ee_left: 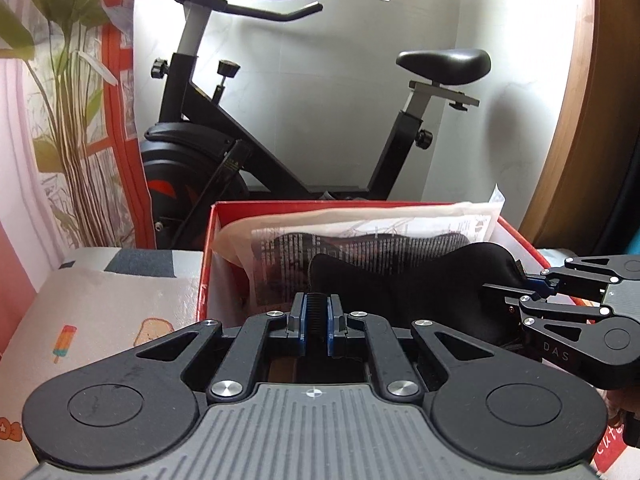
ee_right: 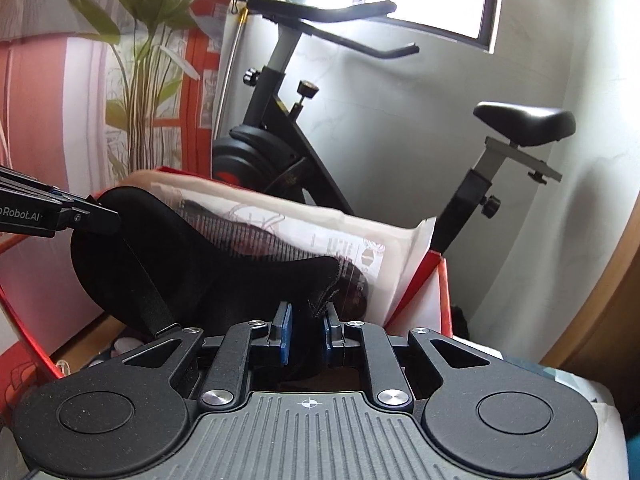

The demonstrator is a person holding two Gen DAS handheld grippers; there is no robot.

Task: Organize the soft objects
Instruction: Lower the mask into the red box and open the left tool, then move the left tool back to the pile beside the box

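A black padded fabric piece with a strap, like a sleep mask, is stretched between both grippers above an open red box. My left gripper is shut on its ribbed near edge. My right gripper comes in from the right, pinching the other end. In the right wrist view the black piece hangs over the red box, with my right gripper shut on a frayed corner and the left gripper clamping its far left end. The strap dangles.
A clear plastic bag with printed text and dark contents leans inside the box. An exercise bike stands just behind the box. A patterned cloth surface lies to the left, and a plant stands beyond it.
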